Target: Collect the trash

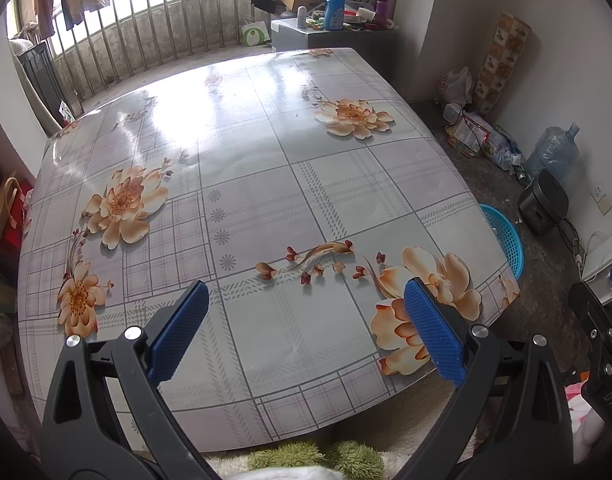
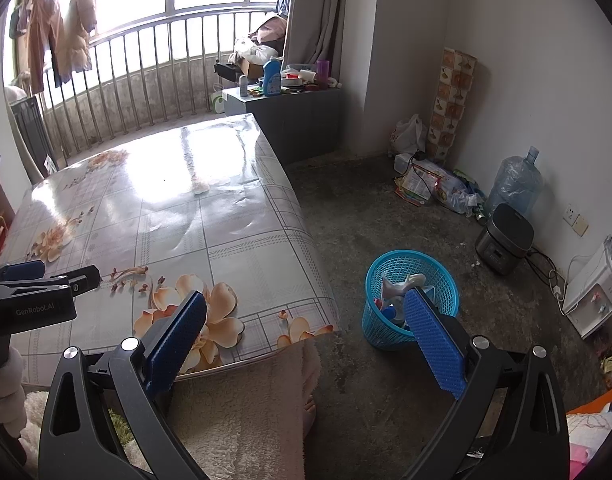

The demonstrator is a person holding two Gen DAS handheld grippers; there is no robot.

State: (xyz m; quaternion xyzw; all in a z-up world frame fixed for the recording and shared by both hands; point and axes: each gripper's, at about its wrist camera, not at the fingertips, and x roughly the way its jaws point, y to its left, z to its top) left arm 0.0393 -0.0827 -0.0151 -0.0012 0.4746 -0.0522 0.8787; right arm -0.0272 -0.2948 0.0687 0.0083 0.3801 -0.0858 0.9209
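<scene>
A blue plastic waste basket (image 2: 389,322) stands on the floor right of the table and holds crumpled trash (image 2: 399,284). Its rim also shows past the table edge in the left wrist view (image 1: 505,236). My left gripper (image 1: 306,332) is open and empty, above the near part of the floral tablecloth table (image 1: 266,184). My right gripper (image 2: 306,340) is open and empty, above the table's near right corner, with the basket just beyond its right finger. The left gripper also shows at the left edge of the right wrist view (image 2: 46,280).
A rice cooker (image 2: 503,240), a water jug (image 2: 513,184) and bags of clutter (image 2: 429,184) line the right wall. A grey cabinet (image 2: 290,116) with bottles stands behind the table. A white appliance (image 2: 593,292) with cables is at far right.
</scene>
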